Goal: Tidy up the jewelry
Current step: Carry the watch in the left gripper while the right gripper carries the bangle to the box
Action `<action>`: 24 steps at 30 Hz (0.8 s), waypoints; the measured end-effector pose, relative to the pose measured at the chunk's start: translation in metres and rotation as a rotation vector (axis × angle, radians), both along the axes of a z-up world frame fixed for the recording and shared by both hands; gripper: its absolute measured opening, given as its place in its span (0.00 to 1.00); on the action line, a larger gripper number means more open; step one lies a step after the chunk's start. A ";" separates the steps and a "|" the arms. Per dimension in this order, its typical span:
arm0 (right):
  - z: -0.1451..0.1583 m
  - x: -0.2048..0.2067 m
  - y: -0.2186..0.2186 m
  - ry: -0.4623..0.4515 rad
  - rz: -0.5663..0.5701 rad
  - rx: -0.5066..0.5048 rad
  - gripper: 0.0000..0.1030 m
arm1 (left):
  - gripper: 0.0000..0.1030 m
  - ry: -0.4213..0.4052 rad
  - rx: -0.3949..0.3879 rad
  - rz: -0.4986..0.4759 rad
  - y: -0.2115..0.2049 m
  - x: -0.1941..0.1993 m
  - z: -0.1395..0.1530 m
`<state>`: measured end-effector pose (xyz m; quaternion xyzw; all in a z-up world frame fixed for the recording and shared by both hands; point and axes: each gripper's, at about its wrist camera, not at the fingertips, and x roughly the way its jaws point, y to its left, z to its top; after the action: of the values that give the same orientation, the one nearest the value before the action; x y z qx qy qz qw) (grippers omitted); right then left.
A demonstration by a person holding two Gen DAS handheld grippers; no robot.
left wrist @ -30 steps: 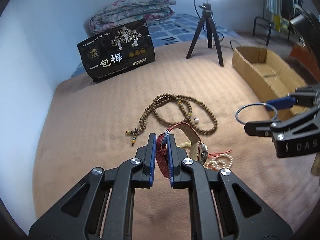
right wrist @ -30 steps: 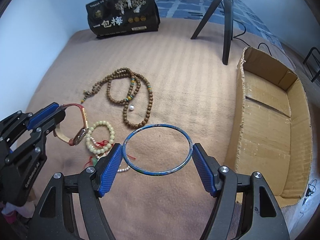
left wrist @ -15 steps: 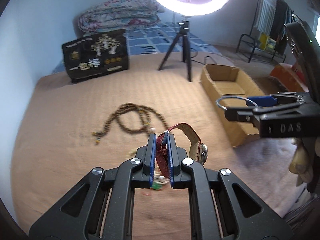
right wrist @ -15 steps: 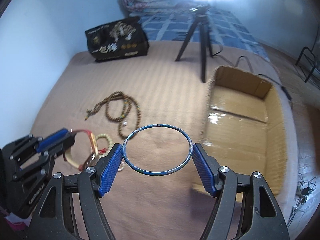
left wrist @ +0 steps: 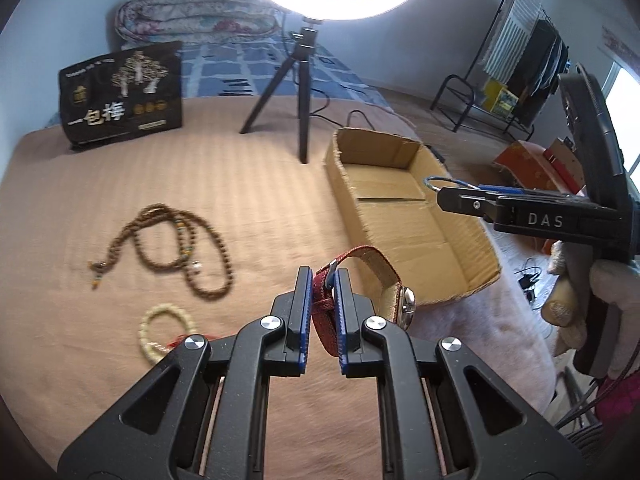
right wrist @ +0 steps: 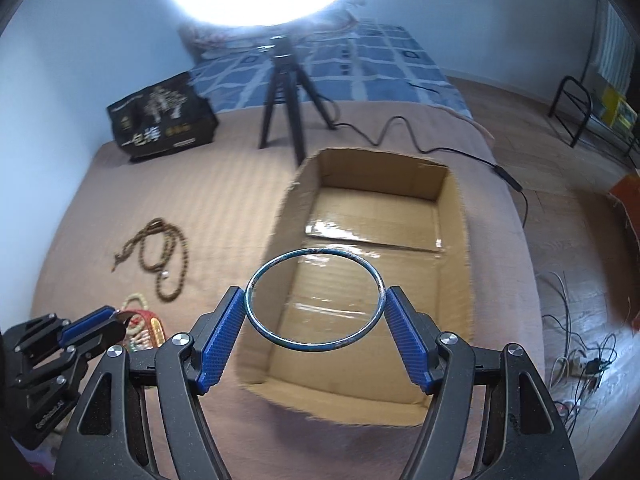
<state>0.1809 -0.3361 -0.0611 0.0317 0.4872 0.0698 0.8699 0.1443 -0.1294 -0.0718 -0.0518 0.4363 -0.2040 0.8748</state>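
Observation:
My left gripper [left wrist: 322,284] is shut on the red strap of a wristwatch [left wrist: 384,280], whose metal case hangs to the right, held above the blanket just left of the cardboard box [left wrist: 452,256]. My right gripper [right wrist: 314,304] is shut on a thin blue bangle [right wrist: 256,320], pads pressing its two sides, and holds it over the open cardboard box [right wrist: 456,216]. A brown bead necklace [left wrist: 208,248] and a cream bead bracelet [left wrist: 146,332] lie on the blanket at the left. In the right wrist view the left gripper [right wrist: 116,322] shows at lower left.
A black printed bag [left wrist: 120,96] stands at the back of the tan blanket [left wrist: 240,184]. A ring-light tripod [left wrist: 300,92] stands behind the box, its cable [right wrist: 420,140] trailing right. Cables and a rack lie on the floor to the right.
Both grippers moved right and rose, from over the jewelry pile toward the box. The bangle now hangs over the box's inside; the watch is lifted clear of the blanket.

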 end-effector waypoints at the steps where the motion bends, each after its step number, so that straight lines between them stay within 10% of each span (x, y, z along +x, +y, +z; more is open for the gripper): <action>1: -0.001 0.002 -0.005 0.001 -0.007 -0.001 0.69 | 0.09 0.002 -0.007 -0.003 -0.003 0.001 0.000; 24: -0.028 0.029 -0.050 0.041 -0.089 -0.017 0.69 | 0.09 0.071 -0.090 -0.034 -0.066 0.043 -0.024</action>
<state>0.2104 -0.3864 -0.0887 0.0474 0.5036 0.0262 0.8622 0.1875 -0.1951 -0.0962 -0.0910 0.4581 -0.2364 0.8521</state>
